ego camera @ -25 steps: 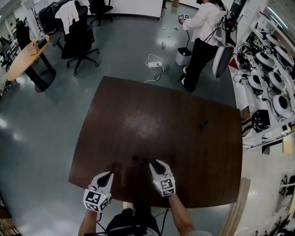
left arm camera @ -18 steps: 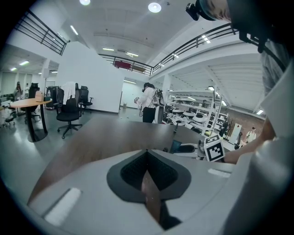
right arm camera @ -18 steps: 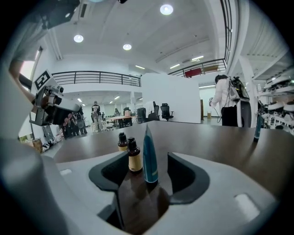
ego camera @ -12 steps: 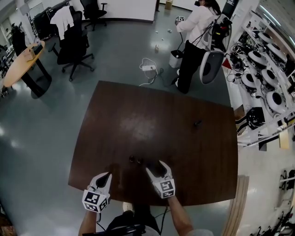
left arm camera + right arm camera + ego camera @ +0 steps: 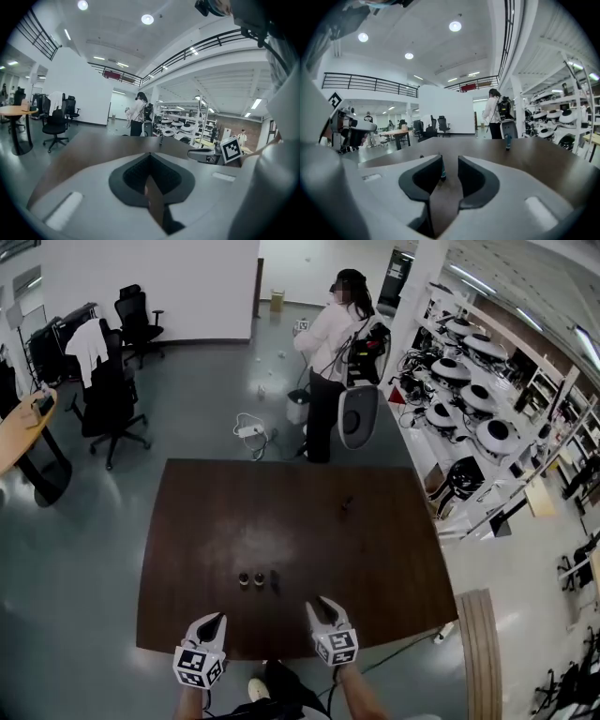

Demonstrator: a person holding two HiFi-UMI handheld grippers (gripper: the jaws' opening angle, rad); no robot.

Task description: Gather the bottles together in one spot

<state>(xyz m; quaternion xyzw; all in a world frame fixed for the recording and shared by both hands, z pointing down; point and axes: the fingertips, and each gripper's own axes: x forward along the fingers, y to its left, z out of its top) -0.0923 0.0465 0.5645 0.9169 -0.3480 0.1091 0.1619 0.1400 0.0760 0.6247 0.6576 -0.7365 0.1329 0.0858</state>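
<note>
On the dark brown wooden table (image 5: pixel 206 521), a cluster of three small dark bottles (image 5: pixel 258 578) stands close together in the middle of the near half. This looks like the chosen gathering spot. A lone small teal bottle (image 5: pixel 346 505) stands well apart from them, farther off and to the right, so the task seems partly done, with that one left to fetch.

The right gripper (image 5: pixel 322 604) hovers over the near edge, near and to the right of the cluster, touching nothing. Its jaws stand a narrow way apart and are closing. In the right gripper view a bottle of the cluster (image 5: pixel 442 174) shows through the gap, but it sits out ahead on the table, not between the pads, so the claw is empty. As the nearer tool, it is probably the one to reach for the lone bottle.

The left gripper (image 5: pixel 212 622) hangs at the near left edge, jaws pressed together on nothing, apparently parked out of the way.

A person in a white top (image 5: pixel 323 343) stands beyond the far edge.
</note>
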